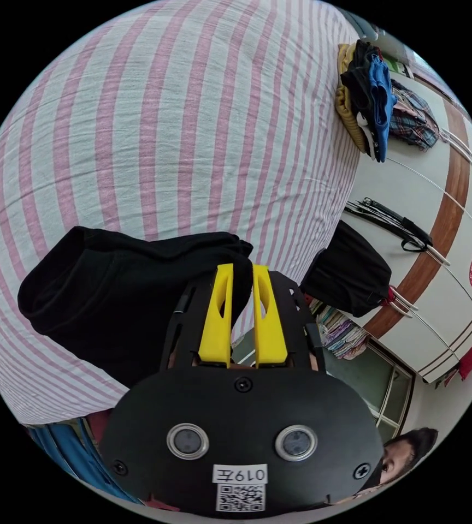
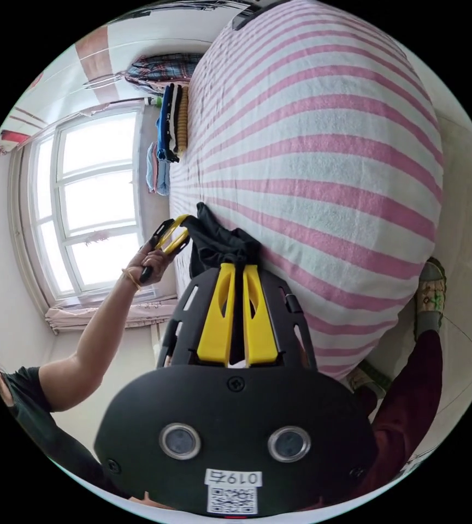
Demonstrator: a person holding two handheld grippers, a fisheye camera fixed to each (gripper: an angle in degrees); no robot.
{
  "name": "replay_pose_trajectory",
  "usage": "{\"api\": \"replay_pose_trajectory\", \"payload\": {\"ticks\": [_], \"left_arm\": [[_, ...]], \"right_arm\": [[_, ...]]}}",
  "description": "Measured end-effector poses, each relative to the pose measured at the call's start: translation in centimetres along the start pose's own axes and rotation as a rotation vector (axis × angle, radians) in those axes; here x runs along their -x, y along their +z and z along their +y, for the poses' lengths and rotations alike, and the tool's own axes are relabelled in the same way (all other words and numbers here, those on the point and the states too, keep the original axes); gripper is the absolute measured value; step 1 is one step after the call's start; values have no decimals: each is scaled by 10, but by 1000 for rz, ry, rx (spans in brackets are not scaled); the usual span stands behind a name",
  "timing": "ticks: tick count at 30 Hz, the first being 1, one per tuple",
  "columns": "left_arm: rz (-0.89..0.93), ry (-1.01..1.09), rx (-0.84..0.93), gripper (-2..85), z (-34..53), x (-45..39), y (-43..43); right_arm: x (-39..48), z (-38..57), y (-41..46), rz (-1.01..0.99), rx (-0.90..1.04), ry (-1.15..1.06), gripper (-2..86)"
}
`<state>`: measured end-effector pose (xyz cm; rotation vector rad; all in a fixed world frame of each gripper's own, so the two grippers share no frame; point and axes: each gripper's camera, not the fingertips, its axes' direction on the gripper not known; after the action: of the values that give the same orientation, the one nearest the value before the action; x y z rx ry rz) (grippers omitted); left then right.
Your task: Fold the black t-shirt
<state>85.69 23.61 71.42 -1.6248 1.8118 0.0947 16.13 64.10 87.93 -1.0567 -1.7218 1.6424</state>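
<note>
Both claws grip the black t-shirt, each with its yellow jaws pressed together on a fold of cloth. With the striped bed sheet (image 1: 154,120) as the landmark: in the left gripper view the black t-shirt (image 1: 110,289) lies bunched on the pink and white stripes near the sheet's lower edge, and the left gripper (image 1: 242,273) pinches its right end, the cloth squeezed between the two jaws. Past the sheet's right edge a small stack of folded clothes (image 1: 364,98) sits at the far corner, and beyond it stands a white wardrobe (image 1: 454,180) with a brown curved band.

In the right gripper view, off the sheet's left edge, a bright window (image 2: 94,202) fills the wall, and a person's hand (image 2: 148,265) holds the left gripper (image 2: 173,232) just beside that edge, its jaws closed on one end of the shirt. Further right, the right gripper (image 2: 236,267) clamps the gathered black cloth (image 2: 219,240) against the sheet's near edge.
</note>
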Motion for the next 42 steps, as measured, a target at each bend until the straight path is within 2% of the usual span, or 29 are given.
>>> {"api": "replay_pose_trajectory", "payload": {"ticks": [4,10,15,19,26,32,35,37,40,42], "left_arm": [[-78,42,9,16,1,-22,11],[-99,55,-14,17,5,-35,27],[-120,67,-41,19,15,-44,37],[-136,56,-25,28,22,-47,51],[-41,150,-2,65,49,-56,57],[87,204,-20,96,79,-45,56],[144,243,15,86,84,-43,68],[128,266,-9,77,90,-47,69],[167,310,-54,65,106,-53,62],[118,403,-125,54,128,-61,49]], "right_arm": [[34,-5,-10,140,-3,-137,8],[81,-7,-14,261,17,-297,8],[89,-12,-23,231,4,-238,19],[87,-15,-31,184,27,-155,61],[123,-16,-50,253,50,-220,68],[193,-20,-53,465,90,-463,45],[250,-15,-35,531,107,-745,9],[291,-15,-3,545,166,-946,3],[321,-29,45,610,265,-1124,22],[336,-39,69,650,318,-1206,40]]}}
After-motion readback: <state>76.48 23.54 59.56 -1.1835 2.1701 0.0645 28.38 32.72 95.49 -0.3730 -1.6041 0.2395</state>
